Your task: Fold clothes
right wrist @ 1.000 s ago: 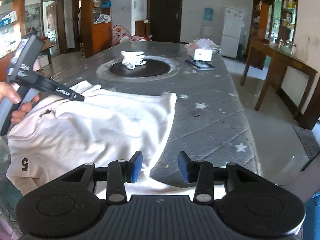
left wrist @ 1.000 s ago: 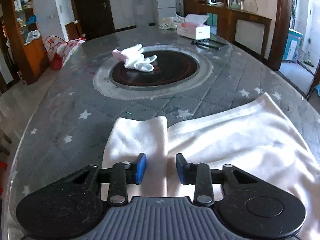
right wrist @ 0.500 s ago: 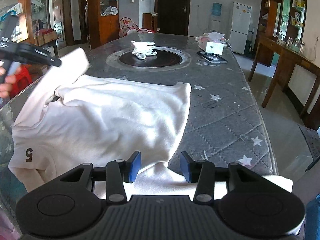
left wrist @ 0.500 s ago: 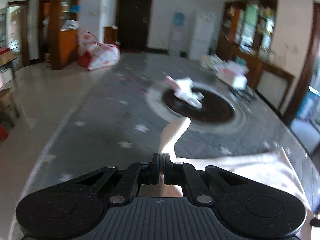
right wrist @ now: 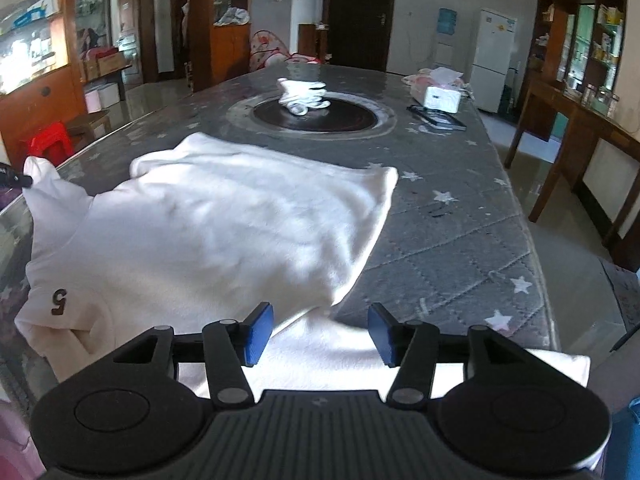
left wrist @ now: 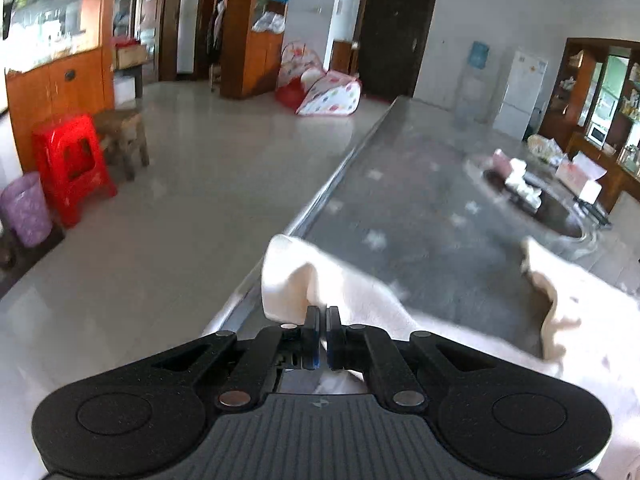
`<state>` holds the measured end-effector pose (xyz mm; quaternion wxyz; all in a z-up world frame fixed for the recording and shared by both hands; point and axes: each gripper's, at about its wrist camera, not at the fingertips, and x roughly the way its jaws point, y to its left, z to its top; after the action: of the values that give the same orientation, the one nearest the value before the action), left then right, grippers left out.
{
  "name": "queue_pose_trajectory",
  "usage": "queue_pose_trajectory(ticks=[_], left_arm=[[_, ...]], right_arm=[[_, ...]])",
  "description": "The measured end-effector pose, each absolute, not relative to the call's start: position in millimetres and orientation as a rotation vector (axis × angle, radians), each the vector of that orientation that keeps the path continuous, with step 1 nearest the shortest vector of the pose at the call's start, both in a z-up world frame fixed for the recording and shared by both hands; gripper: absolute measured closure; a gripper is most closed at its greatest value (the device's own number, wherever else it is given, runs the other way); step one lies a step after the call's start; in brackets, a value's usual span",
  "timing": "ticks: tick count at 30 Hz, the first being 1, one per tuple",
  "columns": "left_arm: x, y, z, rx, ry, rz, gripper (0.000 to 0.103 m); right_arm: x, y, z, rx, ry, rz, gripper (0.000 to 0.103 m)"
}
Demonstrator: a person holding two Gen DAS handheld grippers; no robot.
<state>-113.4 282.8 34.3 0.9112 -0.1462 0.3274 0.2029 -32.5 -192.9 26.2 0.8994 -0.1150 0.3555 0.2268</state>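
Left claw (left wrist: pixel 322 330) clamps white garment (right wrist: pixel 224 232); right claw (right wrist: pixel 318 330) opening, gripping nothing.

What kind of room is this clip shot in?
Probably a home dining or living room: a long table under a grey star-print quilted cover, a white fridge, wooden display cabinets and a red plastic stool.
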Motion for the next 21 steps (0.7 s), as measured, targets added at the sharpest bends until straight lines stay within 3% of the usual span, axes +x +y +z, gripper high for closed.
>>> queue_pose_trajectory(ticks=[11,14,16,21], left_arm=[[-150,305,28,-0.364,0.699,0.49,0.099],[-150,309,36,-0.405,0.678,0.447,0.086],[-146,309,40,-0.426,0.662,0.451,0.066],[-149,314,47,-0.504,0.614,0.447,0.056]], right_arm=[[-42,-181,23,-0.281,0.757,0.524,0.045],[-43,-180,24,-0.285,0.753,0.528,0.045],[-43,-179,25,-0.284,0.746,0.53,0.045],[-49,-177,32,-0.286,0.727,0.559,0.045]])
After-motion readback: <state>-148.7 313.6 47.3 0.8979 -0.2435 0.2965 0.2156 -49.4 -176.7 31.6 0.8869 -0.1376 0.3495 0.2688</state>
